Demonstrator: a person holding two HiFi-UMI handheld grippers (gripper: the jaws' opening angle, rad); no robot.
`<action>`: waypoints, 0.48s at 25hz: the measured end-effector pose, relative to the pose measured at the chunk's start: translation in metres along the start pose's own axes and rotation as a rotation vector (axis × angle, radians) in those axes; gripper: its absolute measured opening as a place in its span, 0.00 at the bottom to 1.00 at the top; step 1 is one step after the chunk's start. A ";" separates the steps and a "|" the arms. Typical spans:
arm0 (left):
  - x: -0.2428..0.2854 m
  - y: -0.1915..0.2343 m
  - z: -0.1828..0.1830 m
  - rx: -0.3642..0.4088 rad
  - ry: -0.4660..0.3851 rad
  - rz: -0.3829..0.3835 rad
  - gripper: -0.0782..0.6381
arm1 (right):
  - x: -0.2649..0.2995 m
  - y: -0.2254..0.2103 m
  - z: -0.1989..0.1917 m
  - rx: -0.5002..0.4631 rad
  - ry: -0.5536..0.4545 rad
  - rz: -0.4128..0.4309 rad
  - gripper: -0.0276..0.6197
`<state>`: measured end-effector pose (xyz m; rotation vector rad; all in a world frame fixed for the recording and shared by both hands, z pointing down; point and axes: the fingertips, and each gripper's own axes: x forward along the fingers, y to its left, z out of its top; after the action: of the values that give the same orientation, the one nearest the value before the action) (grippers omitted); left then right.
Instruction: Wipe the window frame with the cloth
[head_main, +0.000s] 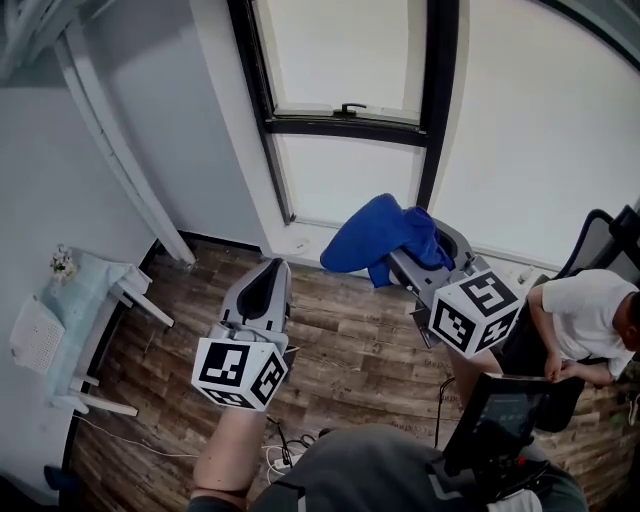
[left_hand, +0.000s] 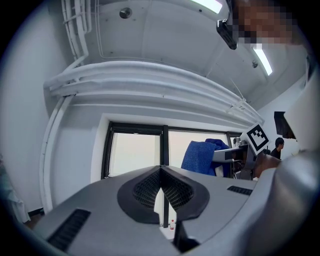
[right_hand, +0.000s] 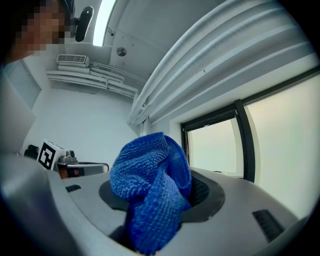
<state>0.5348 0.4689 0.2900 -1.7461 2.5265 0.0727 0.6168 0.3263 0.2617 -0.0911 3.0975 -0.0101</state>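
Observation:
A blue cloth (head_main: 378, 238) hangs bunched from my right gripper (head_main: 425, 262), whose jaws are shut on it; it fills the middle of the right gripper view as the cloth (right_hand: 150, 192). The black window frame (head_main: 345, 127) with its handle (head_main: 349, 108) stands ahead, a little above and left of the cloth, apart from it. My left gripper (head_main: 270, 277) is held lower and to the left, jaws shut with nothing between them. In the left gripper view the frame's black upright (left_hand: 164, 145) shows behind the jaws, and the cloth (left_hand: 205, 156) is off to the right.
A white sill (head_main: 300, 243) runs under the window above the wood floor (head_main: 350, 350). A pale side table (head_main: 70, 320) stands at the left wall. A seated person (head_main: 585, 330) is at the right, next to a dark screen (head_main: 505, 415). Cables (head_main: 285, 450) lie on the floor.

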 end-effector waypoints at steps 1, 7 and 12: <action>-0.002 0.006 -0.001 0.000 -0.003 -0.003 0.12 | 0.005 0.005 -0.001 -0.002 0.003 -0.002 0.41; 0.002 0.033 -0.007 -0.012 -0.017 -0.027 0.12 | 0.030 0.015 -0.007 -0.009 0.018 -0.016 0.41; 0.016 0.049 -0.012 -0.017 -0.026 -0.043 0.12 | 0.050 0.011 -0.015 -0.019 0.040 -0.017 0.41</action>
<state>0.4826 0.4705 0.3001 -1.7922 2.4763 0.1144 0.5653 0.3346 0.2745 -0.1201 3.1373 0.0169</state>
